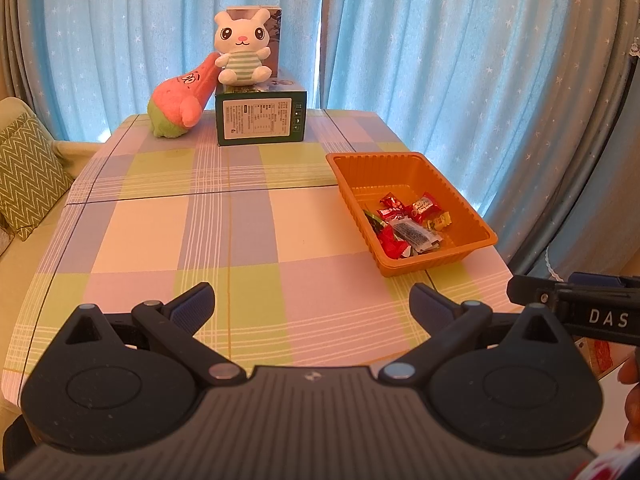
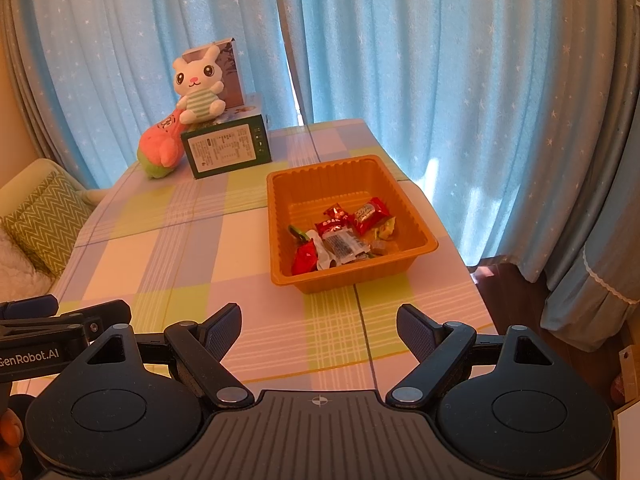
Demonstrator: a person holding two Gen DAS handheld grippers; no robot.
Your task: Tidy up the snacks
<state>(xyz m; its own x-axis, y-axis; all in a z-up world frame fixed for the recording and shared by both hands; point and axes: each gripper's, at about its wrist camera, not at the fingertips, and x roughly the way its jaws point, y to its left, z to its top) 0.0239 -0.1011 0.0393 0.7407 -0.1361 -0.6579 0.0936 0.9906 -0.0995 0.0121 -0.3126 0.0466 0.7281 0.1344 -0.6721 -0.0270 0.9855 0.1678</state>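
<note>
Both grippers hovered over the near edge of the checked table (image 1: 224,216), angled down toward it, side by side. Left gripper (image 1: 311,304) had jaws spread wide, nothing between the blue pads, only tablecloth under the gap. Right gripper (image 2: 319,326) was the same: jaws spread, empty, pads clear of everything. In the left wrist view the right gripper's side showed at the right edge, and part of a hand (image 1: 632,396) sat at the lower right corner; grip pose on the handle could not be told. Beyond the right gripper, on the right half of the table, sat the orange tray (image 2: 280,216), well apart from both sets of fingers. Wrapped snacks (image 2: 340,236) lay loose in its near part, mostly red wrappers, one clear, one yellowish. Further back, near the far edge, a green box (image 1: 260,118) lay flat with a white bunny plush (image 1: 242,50) seated on top and a taller box behind it. A pink plush (image 1: 180,102) leaned against the green box's left side. Blue star curtains (image 1: 440,60) hung behind. A zigzag cushion (image 1: 28,176) sat at left.
</note>
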